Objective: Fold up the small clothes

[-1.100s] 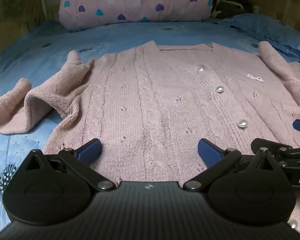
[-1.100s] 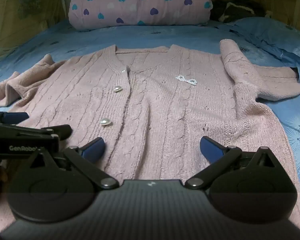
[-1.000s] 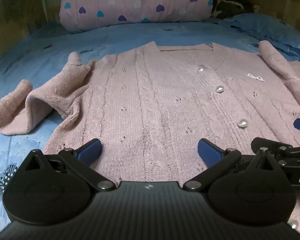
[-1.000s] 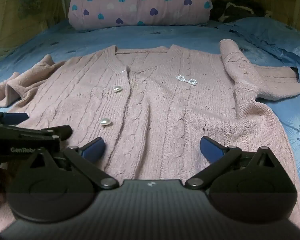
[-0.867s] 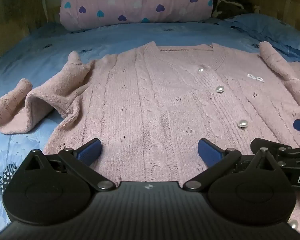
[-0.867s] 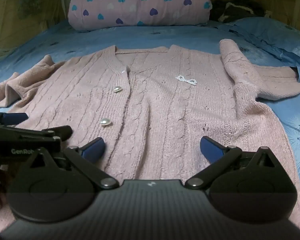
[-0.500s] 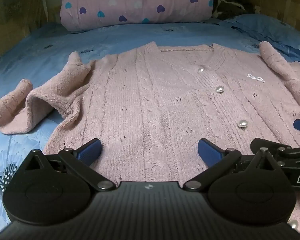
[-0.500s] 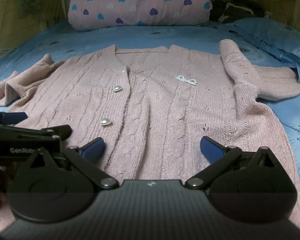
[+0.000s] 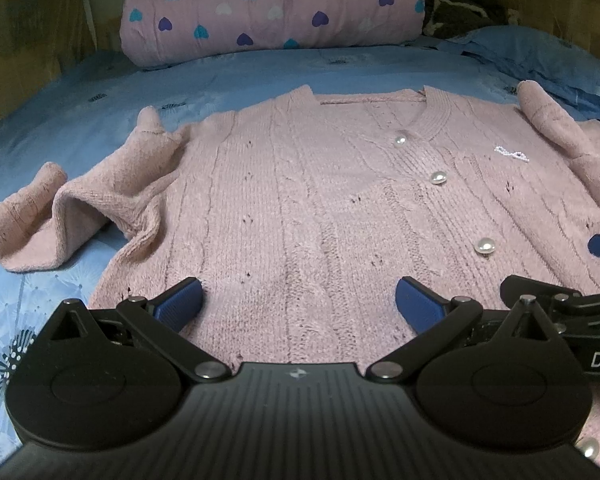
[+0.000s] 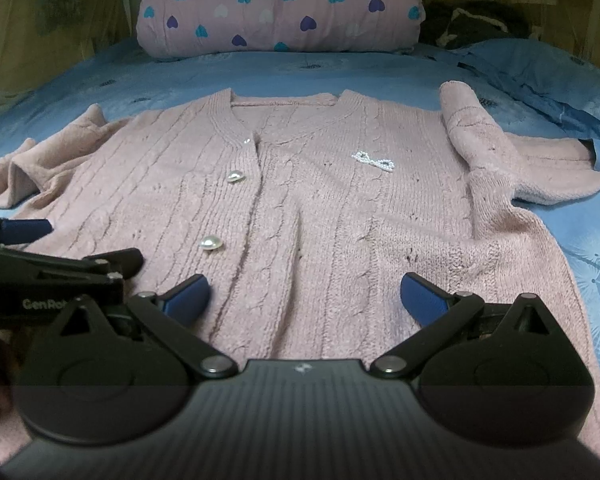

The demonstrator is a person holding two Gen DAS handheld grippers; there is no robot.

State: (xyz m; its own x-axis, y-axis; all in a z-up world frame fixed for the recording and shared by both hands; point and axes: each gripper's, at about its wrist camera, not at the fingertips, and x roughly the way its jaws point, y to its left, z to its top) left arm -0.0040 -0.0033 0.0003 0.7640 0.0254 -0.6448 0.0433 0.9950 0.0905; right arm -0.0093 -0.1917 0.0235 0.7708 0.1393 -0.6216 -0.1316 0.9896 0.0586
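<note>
A pink cardigan [image 9: 308, 208] lay flat, buttoned, on the blue bed [image 9: 100, 96]. Both sleeves were bunched up. The left gripper [image 9: 298, 304] and right gripper [image 10: 304, 294] hung over its bottom edge, jaws spread wide, holding nothing. One tool read "GenRo", the other "DA".

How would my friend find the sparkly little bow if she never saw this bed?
Look at the blue bed and find the pink knitted cardigan spread flat on it. To the right of its row of round pearl buttons, up near the neckline, sits the little bow. It is the only bow-shaped, beaded thing there; the buttons are plain and round.
</note>
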